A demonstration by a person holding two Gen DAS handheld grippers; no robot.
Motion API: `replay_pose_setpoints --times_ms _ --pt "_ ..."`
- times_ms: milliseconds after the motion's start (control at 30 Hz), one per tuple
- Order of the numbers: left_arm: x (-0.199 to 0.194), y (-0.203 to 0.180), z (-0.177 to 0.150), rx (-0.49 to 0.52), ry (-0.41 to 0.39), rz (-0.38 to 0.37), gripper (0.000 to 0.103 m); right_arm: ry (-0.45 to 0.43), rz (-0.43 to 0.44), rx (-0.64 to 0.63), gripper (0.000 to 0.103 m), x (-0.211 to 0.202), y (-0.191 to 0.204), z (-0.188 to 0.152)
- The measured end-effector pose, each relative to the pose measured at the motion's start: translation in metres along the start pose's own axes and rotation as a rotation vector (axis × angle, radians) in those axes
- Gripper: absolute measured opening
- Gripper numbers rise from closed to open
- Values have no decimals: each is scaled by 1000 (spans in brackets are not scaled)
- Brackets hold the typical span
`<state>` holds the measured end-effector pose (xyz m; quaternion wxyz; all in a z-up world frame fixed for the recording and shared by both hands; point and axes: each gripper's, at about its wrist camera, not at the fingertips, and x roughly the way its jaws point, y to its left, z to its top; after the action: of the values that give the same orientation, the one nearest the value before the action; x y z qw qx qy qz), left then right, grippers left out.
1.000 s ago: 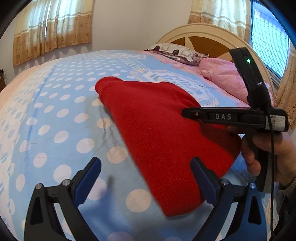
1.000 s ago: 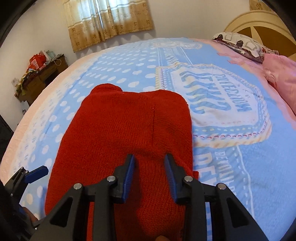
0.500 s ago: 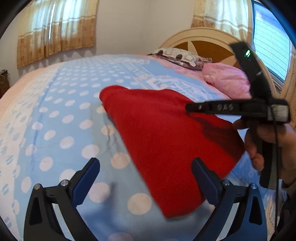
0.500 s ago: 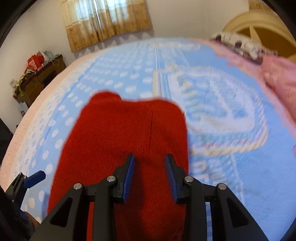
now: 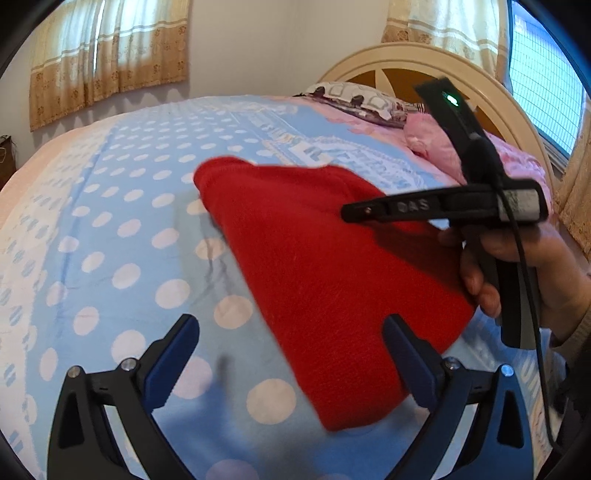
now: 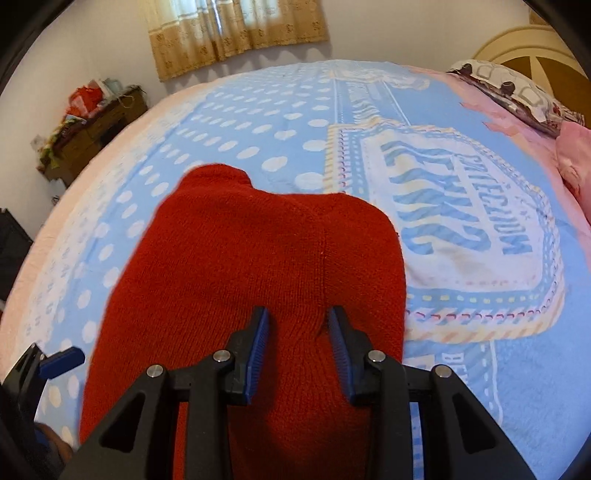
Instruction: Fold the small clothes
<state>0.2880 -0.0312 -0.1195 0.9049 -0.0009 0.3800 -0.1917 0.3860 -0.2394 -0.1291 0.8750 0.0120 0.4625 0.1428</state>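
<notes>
**Red knit lies flat on the polka-dot bedspread, both my grippers above it**

A red knitted garment (image 6: 258,280) lies spread on the blue bedspread (image 6: 258,122) with its white dots, a narrower end pointing away toward the far side of the bed and a seam running up its length. My right gripper (image 6: 298,343) hangs over the near part of the knit, its blue-padded fingers (image 6: 256,350) drawn partway together with a gap between them; red fabric shows in that gap, but I cannot tell whether the pads touch it or pinch a fold. My left gripper (image 5: 291,354) is spread wide, released, one finger (image 5: 173,354) over bare dotted cloth and the other over the garment's near edge, nothing between them. From the left wrist view my right hand (image 5: 517,273) shows at the side, wrapped round the black handle of the right tool, which carries a lit green lamp. At the head of the bed sit a patterned pillow (image 5: 354,98), a pink blanket (image 5: 439,144) and a cream headboard (image 5: 399,55). Curtains (image 6: 236,33) hang on the far wall, a cluttered cabinet (image 6: 92,125) beside the bed.
</notes>
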Motion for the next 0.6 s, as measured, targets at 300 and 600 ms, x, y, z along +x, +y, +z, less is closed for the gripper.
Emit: replay_pose_setpoints --times_ms 300,600 --pt "24 13 2 -109 66 -45 103 -82 97 138 55 -30 -62 7" --pt "32 7 -3 -119 76 -69 103 19 215 218 60 18 -86 4"
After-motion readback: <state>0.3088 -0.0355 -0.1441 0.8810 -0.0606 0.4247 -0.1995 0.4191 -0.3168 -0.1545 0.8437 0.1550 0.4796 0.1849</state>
